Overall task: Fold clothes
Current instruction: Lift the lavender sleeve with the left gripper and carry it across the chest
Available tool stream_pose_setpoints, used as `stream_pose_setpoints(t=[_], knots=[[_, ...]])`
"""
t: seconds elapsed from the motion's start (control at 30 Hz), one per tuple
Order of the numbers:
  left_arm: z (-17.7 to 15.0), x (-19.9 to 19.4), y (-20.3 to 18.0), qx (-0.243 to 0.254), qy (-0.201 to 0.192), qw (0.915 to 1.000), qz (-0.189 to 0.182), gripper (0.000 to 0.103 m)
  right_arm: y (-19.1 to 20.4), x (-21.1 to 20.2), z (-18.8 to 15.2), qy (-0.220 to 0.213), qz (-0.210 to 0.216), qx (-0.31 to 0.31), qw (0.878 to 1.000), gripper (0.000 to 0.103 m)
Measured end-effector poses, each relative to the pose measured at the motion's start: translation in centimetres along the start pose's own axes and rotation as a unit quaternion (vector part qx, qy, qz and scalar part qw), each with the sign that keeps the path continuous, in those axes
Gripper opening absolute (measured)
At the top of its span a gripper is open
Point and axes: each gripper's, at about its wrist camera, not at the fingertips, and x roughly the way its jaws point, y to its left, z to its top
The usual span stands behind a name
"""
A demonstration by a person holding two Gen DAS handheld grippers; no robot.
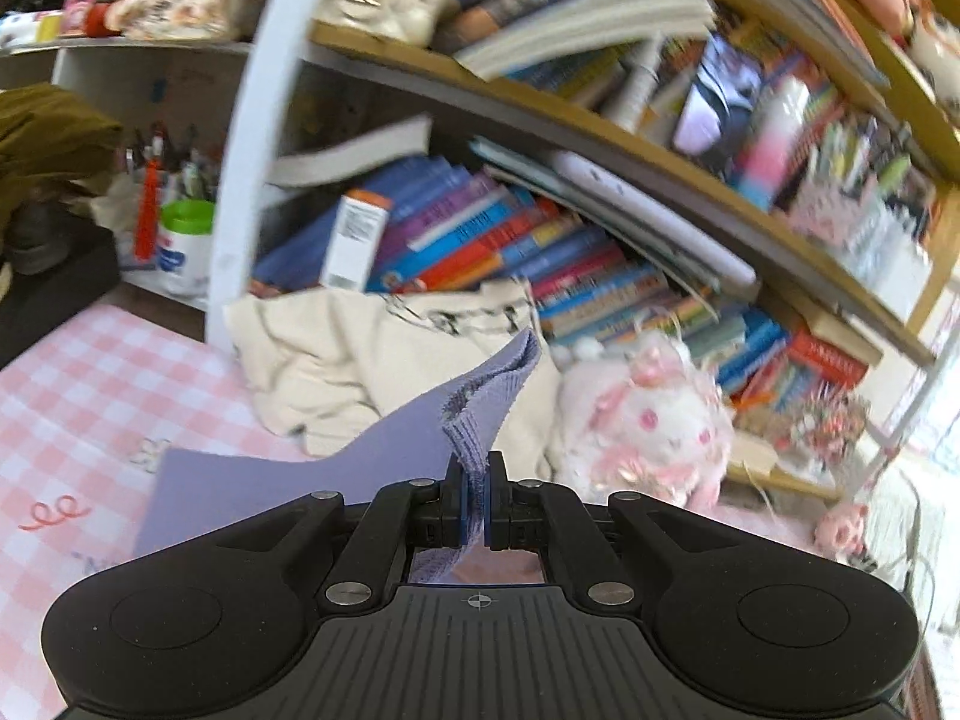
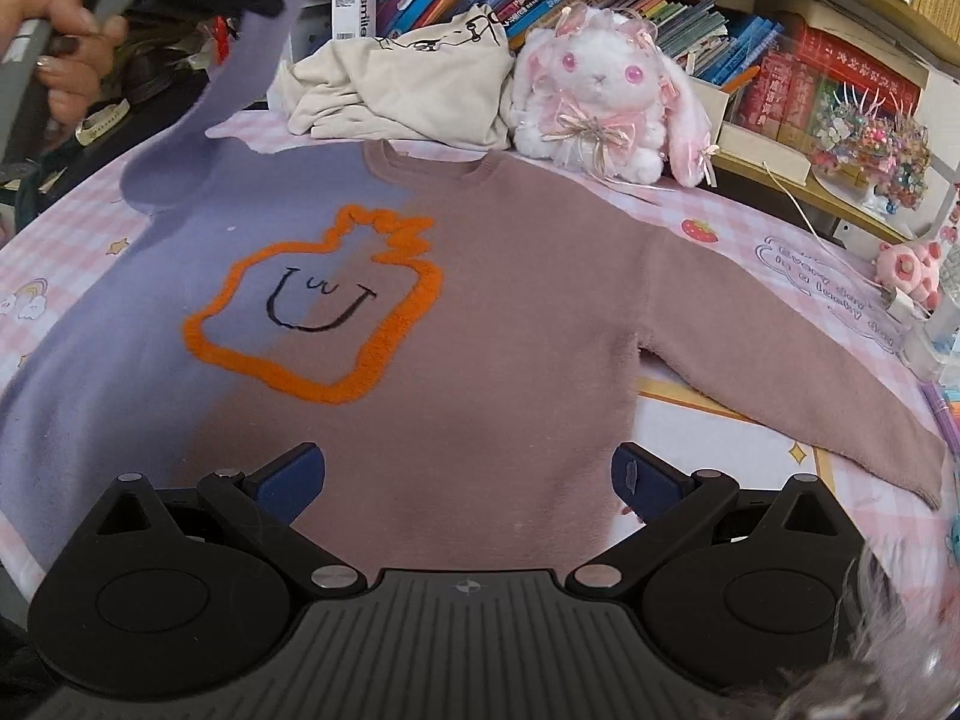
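Note:
A sweater (image 2: pixel 480 324), lilac on its left half and dusty pink on its right, lies face up on the pink checked table (image 2: pixel 750 420), with an orange outlined smiley on the chest. Its pink sleeve (image 2: pixel 798 372) stretches out to the right. My left gripper (image 1: pixel 477 504) is shut on the cuff of the lilac sleeve (image 1: pixel 480 414) and holds it lifted above the table; in the right wrist view the sleeve (image 2: pixel 240 72) hangs from that gripper at the upper left. My right gripper (image 2: pixel 468 480) is open and empty, over the sweater's lower hem.
A cream garment (image 2: pixel 396 90) lies crumpled at the table's back, with a white and pink plush rabbit (image 2: pixel 606 96) beside it. Bookshelves (image 1: pixel 540 240) full of books stand behind. Small trinkets (image 2: pixel 870 150) and a cable sit at the right edge.

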Motion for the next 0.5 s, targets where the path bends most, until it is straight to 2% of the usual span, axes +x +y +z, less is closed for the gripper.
stream_pose_setpoints(t=[0.5], knots=[[-2.4, 3.1, -4.2, 0.03, 0.04, 0.9988, -0.001, 0.003, -1.9, 0.6, -0.4, 0.012, 0.006, 0.009, 1.0, 0.103]])
